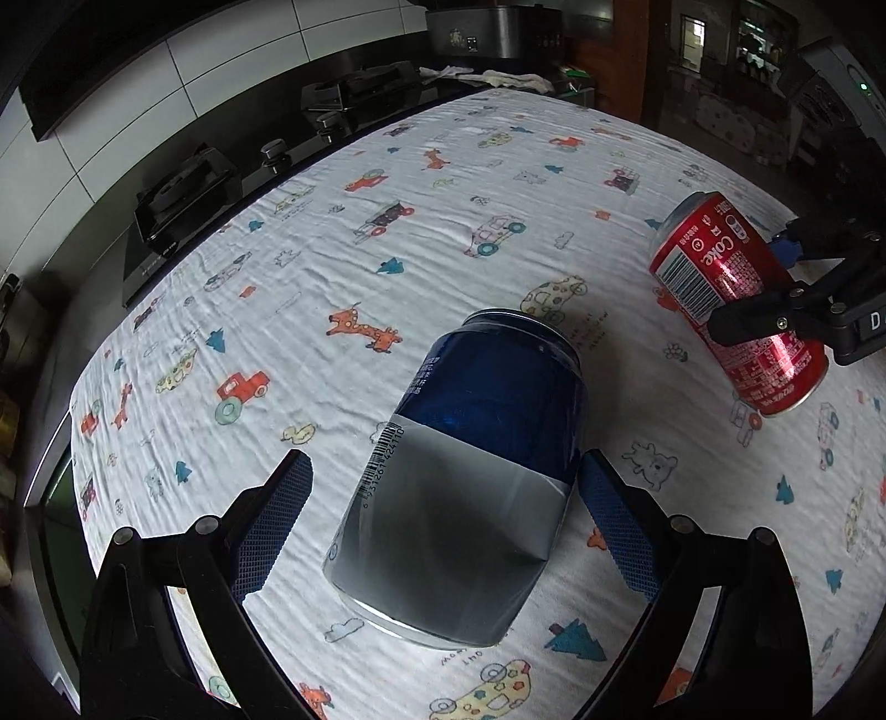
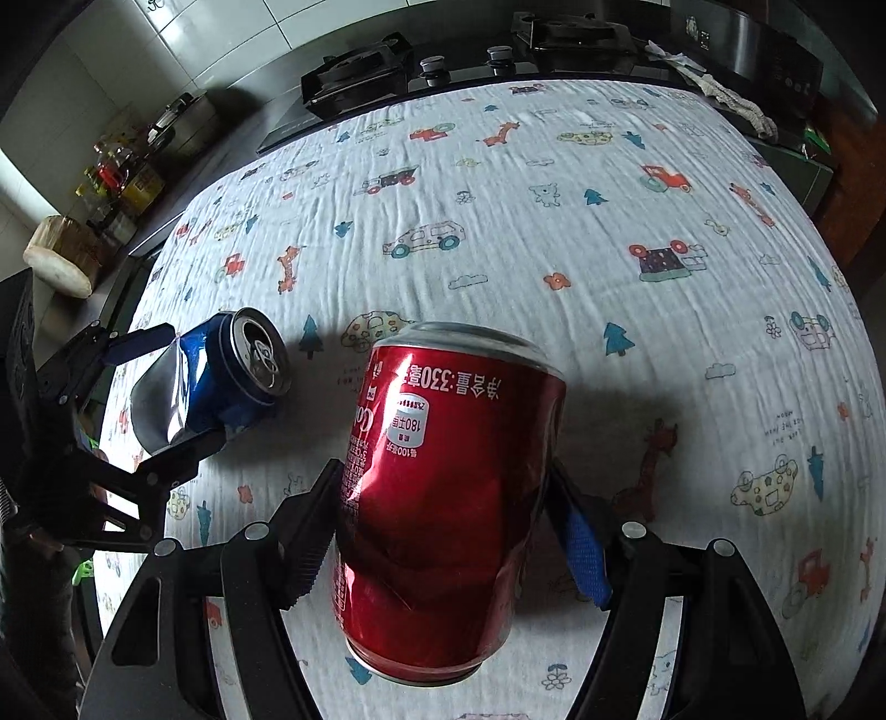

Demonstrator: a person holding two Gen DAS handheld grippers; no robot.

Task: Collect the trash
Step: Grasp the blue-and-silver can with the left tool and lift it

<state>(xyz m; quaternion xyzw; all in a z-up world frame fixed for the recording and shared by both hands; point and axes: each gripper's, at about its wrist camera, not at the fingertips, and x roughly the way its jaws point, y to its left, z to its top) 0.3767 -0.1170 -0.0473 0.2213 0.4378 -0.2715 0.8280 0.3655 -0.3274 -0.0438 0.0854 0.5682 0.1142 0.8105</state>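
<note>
A dented blue and silver can lies on the patterned cloth between the fingers of my left gripper. The jaws are open: the left pad stands clear of the can, the right pad is at its side. The blue can also shows in the right wrist view, with the left gripper around it. My right gripper is shut on a dented red Coke can, both pads pressing its sides. In the left wrist view the red can is held by the right gripper at the right.
A black gas stove runs along the far edge of the cloth-covered surface. A dark appliance and crumpled rags stand beyond the far corner. Bottles and jars and a wooden block sit on the counter at far left.
</note>
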